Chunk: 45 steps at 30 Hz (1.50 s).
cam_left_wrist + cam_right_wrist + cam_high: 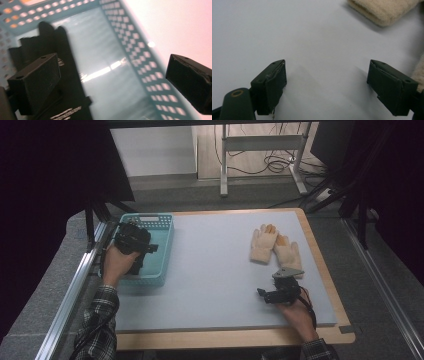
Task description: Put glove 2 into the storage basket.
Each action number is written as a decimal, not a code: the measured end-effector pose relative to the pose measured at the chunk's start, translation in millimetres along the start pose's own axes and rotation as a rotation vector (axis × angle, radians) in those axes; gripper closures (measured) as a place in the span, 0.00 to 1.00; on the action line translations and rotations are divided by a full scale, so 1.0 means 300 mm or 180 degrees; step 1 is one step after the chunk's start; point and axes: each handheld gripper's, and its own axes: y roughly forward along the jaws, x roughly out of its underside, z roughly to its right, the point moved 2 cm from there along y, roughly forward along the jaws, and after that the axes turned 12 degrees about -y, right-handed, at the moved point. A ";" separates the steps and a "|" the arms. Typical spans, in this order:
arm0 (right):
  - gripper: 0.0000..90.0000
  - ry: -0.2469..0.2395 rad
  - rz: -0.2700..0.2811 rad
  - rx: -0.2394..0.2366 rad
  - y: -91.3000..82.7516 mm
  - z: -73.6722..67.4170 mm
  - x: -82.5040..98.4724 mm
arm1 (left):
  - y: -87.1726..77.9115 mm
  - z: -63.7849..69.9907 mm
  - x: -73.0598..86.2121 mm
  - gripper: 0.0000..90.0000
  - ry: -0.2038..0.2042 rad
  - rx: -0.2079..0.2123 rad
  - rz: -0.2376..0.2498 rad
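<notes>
Overhead, the left gripper (142, 251) hangs wide apart, seemingly empty, over the basket (162, 232); the right gripper (264, 294) gapes too.

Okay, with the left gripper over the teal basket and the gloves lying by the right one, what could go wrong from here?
1. The open left gripper hangs inside the perforated teal plastic basket; pulling out sideways, a jaw might catch the wall and drag it.
2. The two cream knitted gloves overlap, so the open right gripper might pinch both.
3. The basket sits at the grey mat's left edge; a nudge could push it off.
</notes>
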 end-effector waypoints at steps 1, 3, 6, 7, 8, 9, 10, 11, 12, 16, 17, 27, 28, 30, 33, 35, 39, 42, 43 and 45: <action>0.17 -0.0001 0.0000 0.0001 0.000 0.000 0.000 | -0.002 0.020 0.003 0.00 0.0044 0.0022 0.0017; 0.17 -0.0002 0.0000 0.0000 0.000 0.000 0.000 | -0.007 0.051 0.008 0.00 0.0106 0.0060 0.0053; 0.17 -0.0002 -0.0001 0.0000 0.000 0.000 0.000 | -0.016 0.093 0.015 0.00 0.0193 0.0148 0.0112; 0.17 -0.0001 -0.0001 0.0000 0.000 0.000 0.000 | -0.018 0.109 0.018 0.00 0.0207 0.0177 0.0132; 0.17 -0.0001 0.0000 0.0000 0.000 0.000 0.000 | -0.021 0.120 0.020 0.00 0.0239 0.0197 0.0138; 0.17 -0.0001 0.0000 0.0000 0.000 0.000 0.000 | -0.023 0.137 0.023 0.00 0.0263 0.0216 0.0155; 0.17 -0.0001 -0.0001 0.0001 0.000 0.000 0.000 | -0.026 0.152 0.026 0.00 0.0296 0.0238 0.0172; 0.17 -0.0001 0.0000 0.0001 0.000 0.000 0.000 | -0.029 0.172 0.031 0.00 0.0331 0.0273 0.0195; 0.17 -0.0002 0.0000 0.0001 0.000 0.000 0.000 | -0.031 0.184 0.035 0.00 0.0351 0.0296 0.0212; 0.17 -0.0002 0.0000 0.0001 0.000 0.000 0.000 | -0.033 0.251 0.066 0.00 0.0460 0.0421 0.0268; 0.17 -0.0001 0.0000 0.0000 0.000 0.000 0.000 | -0.032 0.266 0.075 0.00 0.0487 0.0456 0.0280; 0.17 -0.0012 -0.0003 -0.0001 0.000 0.000 0.000 | 0.010 0.401 0.180 0.00 0.0756 0.0707 0.0329; 0.17 -0.0004 -0.0001 0.0000 0.000 0.000 0.000 | 0.015 0.413 0.193 0.00 0.0804 0.0723 0.0326; 0.17 -0.0003 -0.0002 0.0000 0.000 0.000 0.000 | 0.026 0.434 0.218 0.00 0.0825 0.0778 0.0332; 0.17 -0.0001 -0.0002 -0.0001 0.000 0.000 0.000 | 0.052 0.457 0.259 0.00 0.0908 0.0769 0.0310; 0.17 0.0000 -0.0001 -0.0001 0.000 0.000 0.000 | 0.073 0.466 0.287 0.00 0.0942 0.0756 0.0285; 0.17 0.0003 -0.0001 -0.0003 0.000 0.000 0.000 | 0.114 0.465 0.345 0.00 0.0896 0.0770 0.0214; 0.17 0.0004 -0.0001 -0.0004 0.000 0.000 0.000 | 0.135 0.457 0.374 0.00 0.0886 0.0728 0.0176; 0.17 0.0003 -0.0001 -0.0004 0.000 0.000 0.000 | 0.142 0.453 0.388 0.00 0.0873 0.0709 0.0162; 0.17 0.0003 0.0000 -0.0002 0.000 0.000 0.000 | 0.154 0.445 0.409 0.00 0.0840 0.0674 0.0153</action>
